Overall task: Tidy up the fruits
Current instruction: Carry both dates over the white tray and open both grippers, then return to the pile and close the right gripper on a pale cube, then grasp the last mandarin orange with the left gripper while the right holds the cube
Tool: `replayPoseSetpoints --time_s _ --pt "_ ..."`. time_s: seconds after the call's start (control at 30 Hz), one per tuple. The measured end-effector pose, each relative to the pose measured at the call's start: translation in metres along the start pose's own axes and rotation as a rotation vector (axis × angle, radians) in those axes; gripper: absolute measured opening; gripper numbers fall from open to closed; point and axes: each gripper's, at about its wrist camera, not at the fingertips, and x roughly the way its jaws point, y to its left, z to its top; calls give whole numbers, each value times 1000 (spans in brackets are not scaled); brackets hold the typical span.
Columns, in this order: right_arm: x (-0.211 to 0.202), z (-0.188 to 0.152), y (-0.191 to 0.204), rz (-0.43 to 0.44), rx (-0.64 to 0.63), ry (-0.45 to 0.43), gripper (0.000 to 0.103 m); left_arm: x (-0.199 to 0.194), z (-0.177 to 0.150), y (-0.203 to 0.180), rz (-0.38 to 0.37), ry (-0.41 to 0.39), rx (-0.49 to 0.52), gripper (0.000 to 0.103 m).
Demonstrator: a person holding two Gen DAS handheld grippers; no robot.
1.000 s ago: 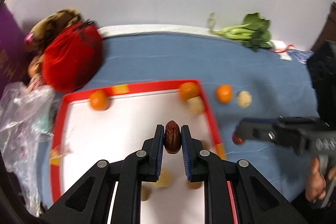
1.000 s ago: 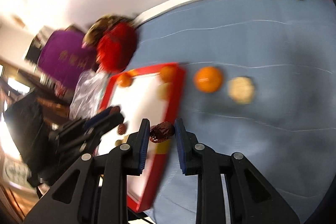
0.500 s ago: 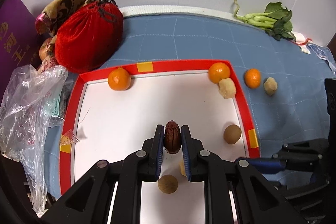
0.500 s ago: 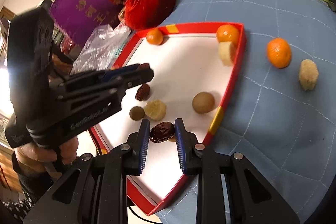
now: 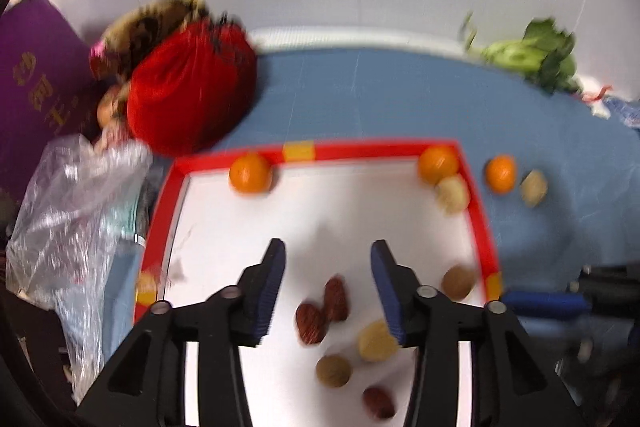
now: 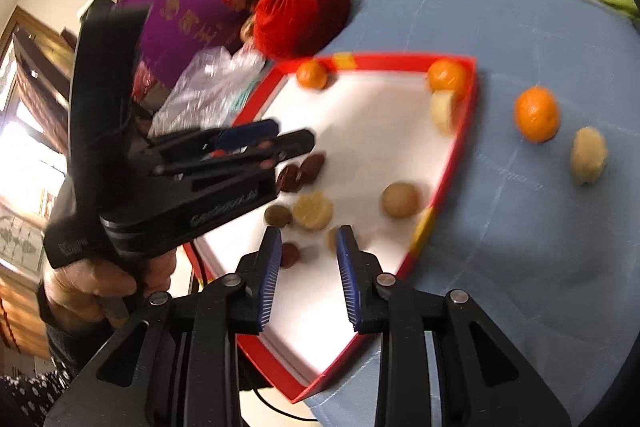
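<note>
The left tongs (image 5: 327, 259) are opening, nothing pinched, two dates (image 5: 320, 307) lying in the tray (image 5: 484, 227) below. The right tongs (image 6: 306, 251) are opening, empty too. Next comes the orange (image 6: 536, 113) waiting on the tabletop (image 6: 540, 247).

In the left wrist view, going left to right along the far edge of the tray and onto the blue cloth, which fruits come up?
Orange → orange in the tray corner → orange on the cloth → pale lump.
</note>
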Motion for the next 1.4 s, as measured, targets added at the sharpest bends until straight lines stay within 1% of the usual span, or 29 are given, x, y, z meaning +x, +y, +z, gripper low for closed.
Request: replayPoseSetpoints --time_s 0.07,0.17,0.23,0.3,0.37,0.47,0.53,0.63,0.67,0.7,0.8,0.87,0.9,0.93,0.97,1.0,1.1,1.17,1.27,1.37,1.4 --pt "-18 7 -14 -37 35 -57 26 -9 6 -9 -34 -56 18 59" --pt "-46 17 -45 -126 127 -141 29 -18 17 -30 -99 -121 63 61" --pt "-63 20 -67 -227 186 -187 31 -23 23 -50 -126 -156 119 61" --pt "-72 22 -89 -291 255 -201 31 -23 27 -77 -123 -182 210 61" --pt "-76 21 -105 -341 298 -198 31 -21 29 -96 -101 -181 261 62" --pt "-65 24 -121 -338 329 -160 31 -13 33 -104 -75 -165 278 62" --pt "-54 25 -122 -344 314 -129 31 -8 34 -105 -67 -147 283 62" --pt "-43 28 -121 -365 295 -115 31 -6 31 -103 -65 -132 281 62" --pt "-38 30 -122 -364 294 -105 32 -5 29 -102 -59 -130 279 62" --pt "-35 31 -123 -366 295 -100 35 -3 29 -100 -58 -126 276 62" --pt "-29 34 -122 -394 268 -111 40 -3 27 -99 -67 -125 276 62" --pt "-25 34 -118 -428 241 -108 40 -4 27 -102 -77 -130 288 62" --pt "-25 33 -116 -447 227 -108 39 -4 27 -104 -80 -132 295 62" --pt "-24 33 -114 -472 214 -106 31 -5 27 -107 -82 -138 305 62" --pt "-23 32 -113 -498 203 -104 27 -5 28 -108 -85 -141 309 62" --pt "-24 32 -113 -493 203 -107 27 -5 29 -111 -90 -143 309 62" --pt "-35 30 -117 -495 238 -118 27 -1 35 -119 -132 -135 294 63" --pt "-50 29 -123 -496 279 -141 27 5 40 -130 -166 -123 299 64" --pt "-80 24 -136 -490 359 -193 27 15 47 -149 -173 -115 314 65" --pt "-106 19 -149 -449 429 -238 27 27 52 -163 -182 -97 327 66" --pt "-112 17 -152 -434 444 -248 27 32 53 -167 -175 -84 334 66"
